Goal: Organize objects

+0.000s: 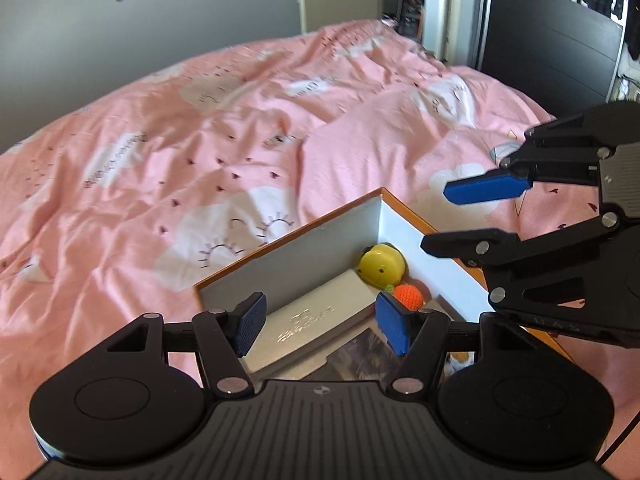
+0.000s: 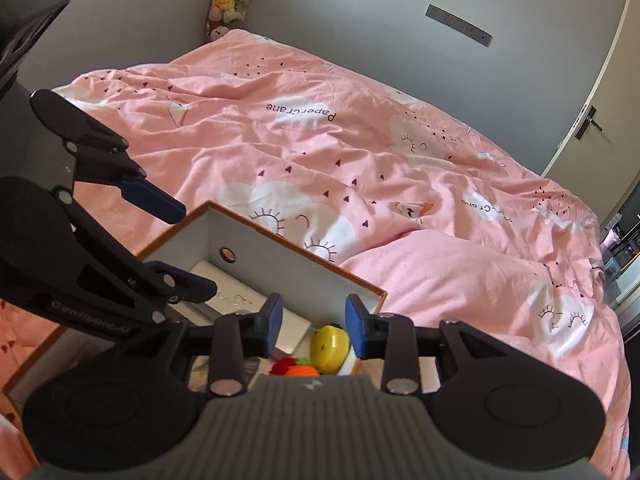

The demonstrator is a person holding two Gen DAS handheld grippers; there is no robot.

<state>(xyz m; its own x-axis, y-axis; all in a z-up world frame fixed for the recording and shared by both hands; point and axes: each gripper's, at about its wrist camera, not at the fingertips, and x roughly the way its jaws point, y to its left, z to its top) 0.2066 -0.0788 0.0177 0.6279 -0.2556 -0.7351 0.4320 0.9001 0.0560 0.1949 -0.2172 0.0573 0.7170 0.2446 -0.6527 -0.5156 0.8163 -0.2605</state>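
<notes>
My left gripper (image 1: pixel 322 322) hangs over the open box (image 1: pixel 288 252), its blue pads (image 1: pixel 251 322) spread apart with nothing between them. Through the gap I see the pale flat case (image 1: pixel 316 316) lying on the box floor, along the wall nearest that gripper's left finger.

My right gripper (image 2: pixel 314 326) is also above the box (image 2: pixel 280 254), fingers apart and empty. In the left wrist view it (image 1: pixel 440 216) comes in from the right, over the box's right wall, one blue pad above and one black finger below.

In the far corner of the box sits the yellow ball (image 1: pixel 382 266), close against the two white inner walls. Just beside it, nearer me, lies the orange knitted toy (image 1: pixel 410 297), touching or almost touching the ball. From the right wrist view the yellow ball (image 2: pixel 330 346) shows between my fingers, with the orange toy (image 2: pixel 306 370) to its left and a red bit (image 2: pixel 282 366) next to that; I cannot tell whether the red belongs to the same toy. The pale case (image 2: pixel 232 300) lies further left, partly hidden by the left gripper (image 2: pixel 176 240).

The box has an orange rim and stands on the pink duvet (image 1: pixel 160 152), near the bed's front edge. The duvet is rumpled and printed with white clouds. Soft toys (image 2: pixel 230 0) are stacked in the far corner of the room beyond the bed.
</notes>
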